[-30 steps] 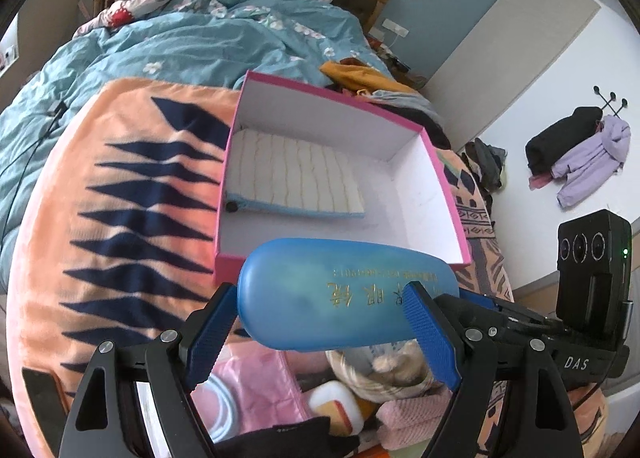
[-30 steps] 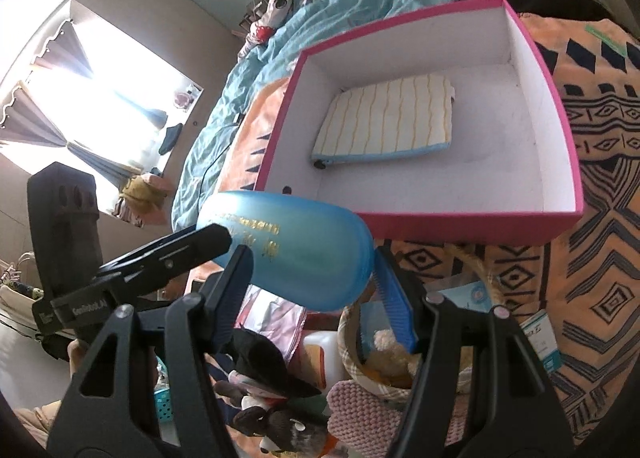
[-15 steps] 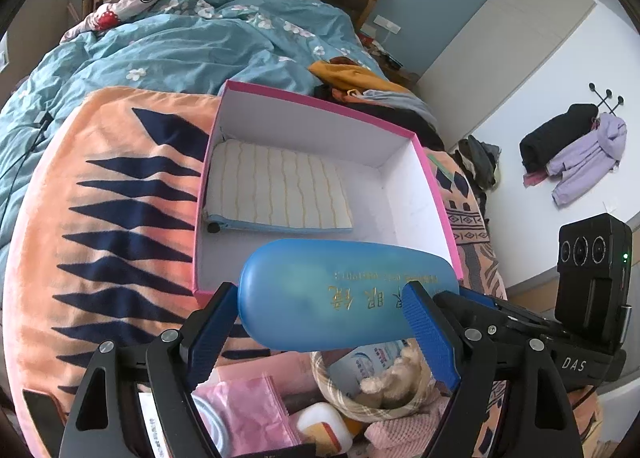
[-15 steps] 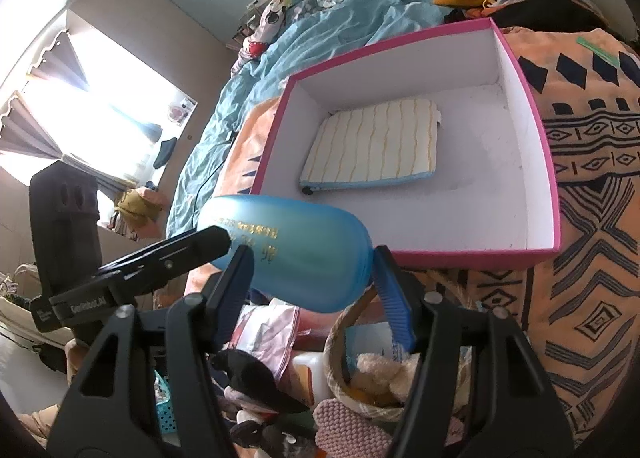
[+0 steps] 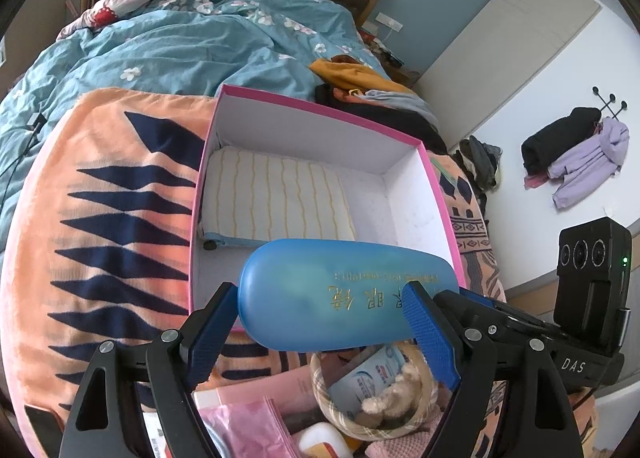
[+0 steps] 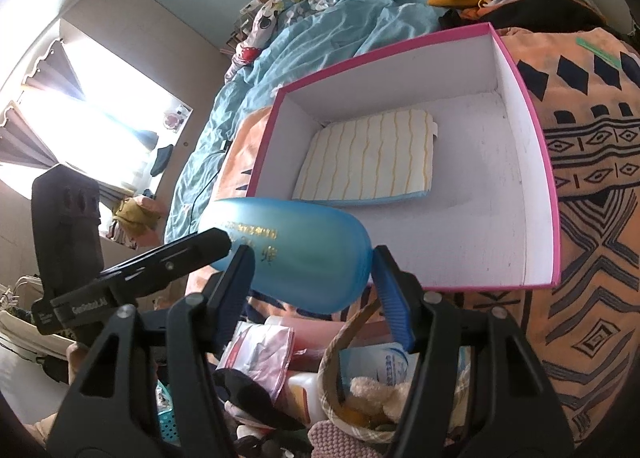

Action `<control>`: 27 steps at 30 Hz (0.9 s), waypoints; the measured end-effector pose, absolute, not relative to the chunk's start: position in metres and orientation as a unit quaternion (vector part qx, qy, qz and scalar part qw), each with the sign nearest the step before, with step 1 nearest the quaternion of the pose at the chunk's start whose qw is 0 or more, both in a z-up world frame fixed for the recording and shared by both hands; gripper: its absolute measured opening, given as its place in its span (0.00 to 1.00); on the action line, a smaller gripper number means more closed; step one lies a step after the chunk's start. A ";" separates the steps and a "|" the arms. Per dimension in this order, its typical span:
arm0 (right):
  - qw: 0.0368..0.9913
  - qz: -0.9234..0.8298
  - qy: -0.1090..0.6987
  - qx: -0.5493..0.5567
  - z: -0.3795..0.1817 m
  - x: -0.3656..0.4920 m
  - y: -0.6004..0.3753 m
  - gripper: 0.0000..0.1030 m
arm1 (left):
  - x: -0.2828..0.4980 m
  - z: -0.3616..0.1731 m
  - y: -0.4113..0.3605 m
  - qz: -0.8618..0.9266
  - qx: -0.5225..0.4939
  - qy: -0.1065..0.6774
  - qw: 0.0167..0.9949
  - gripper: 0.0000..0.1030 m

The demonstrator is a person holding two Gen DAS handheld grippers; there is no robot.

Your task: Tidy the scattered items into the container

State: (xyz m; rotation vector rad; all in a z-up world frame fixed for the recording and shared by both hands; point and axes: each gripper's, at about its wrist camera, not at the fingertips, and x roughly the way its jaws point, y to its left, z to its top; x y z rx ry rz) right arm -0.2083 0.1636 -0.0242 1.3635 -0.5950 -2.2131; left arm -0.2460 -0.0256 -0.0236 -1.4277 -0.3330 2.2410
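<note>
Two grippers, left gripper (image 5: 320, 328) and right gripper (image 6: 312, 290), each clamped on one translucent blue glasses case (image 5: 344, 294), gold lettering, pink-rimmed box (image 5: 436, 194) beyond fingertips.

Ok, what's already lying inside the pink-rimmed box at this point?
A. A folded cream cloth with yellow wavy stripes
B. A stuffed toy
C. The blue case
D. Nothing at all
A: a folded cream striped cloth lies flat on the floor of the pink-rimmed box, toward its left side in the left wrist view, while the blue case is held by both grippers at the box's near edge.
</note>
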 end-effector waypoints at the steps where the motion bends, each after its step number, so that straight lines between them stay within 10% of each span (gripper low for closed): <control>1: 0.235 -0.807 -0.217 0.497 -0.024 -0.210 0.163 0.61 | -0.248 -0.024 -0.026 0.814 -0.519 -0.122 0.229 0.82; 27: 0.226 -0.779 -0.232 0.537 -0.070 -0.254 0.166 0.60 | -0.282 -0.069 -0.023 0.792 -0.559 -0.130 0.208 0.82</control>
